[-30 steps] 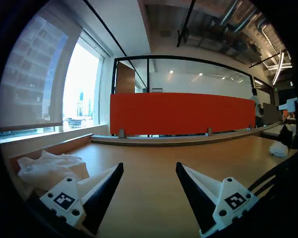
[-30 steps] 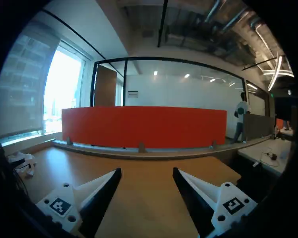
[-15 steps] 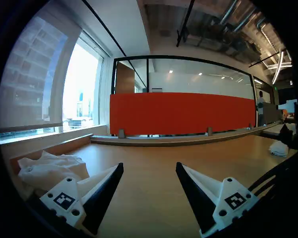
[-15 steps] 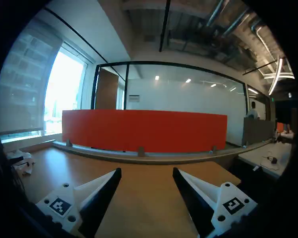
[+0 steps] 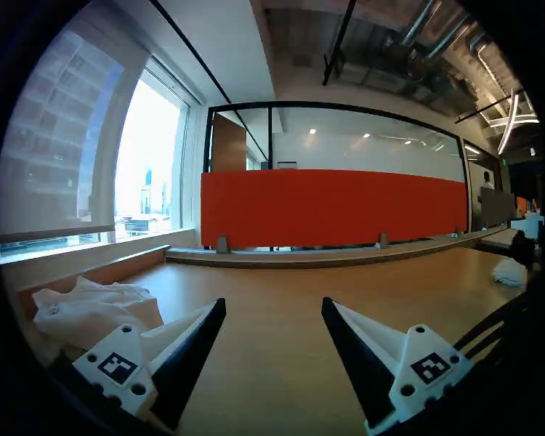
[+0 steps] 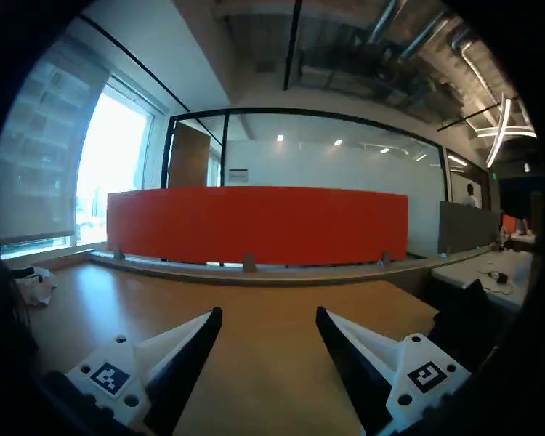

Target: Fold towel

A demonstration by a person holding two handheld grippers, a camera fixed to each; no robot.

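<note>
My left gripper (image 5: 272,301) hangs just above a light brown wooden tabletop (image 5: 287,280) and faces a long orange partition panel (image 5: 330,207) that stands along the table's far edge. Its two fingers are spread wide with bare wood showing between them, and they hold nothing. The crumpled white towel (image 5: 91,309) lies in a loose heap on the table, on my side of the orange panel and off beyond its left end. It sits just beside my left finger (image 5: 178,349), partly hidden behind it; I cannot tell whether the finger touches the cloth. A second small white bundle of cloth (image 5: 509,271) lies on the table on my side of the panel, out past its right end.

My right gripper (image 6: 268,311) also faces the orange panel (image 6: 258,225) from the near side, low over the same wood (image 6: 272,298). Its fingers are parted just as widely and are empty too. In the right gripper view a small white crumpled thing (image 6: 36,285) rests on the table short of the panel's left end; it is too small for me to say what it is. Left of the panel a tall bright window (image 5: 145,174) lets in daylight. Behind the panel's right end a person (image 6: 470,195) stands well away.
</note>
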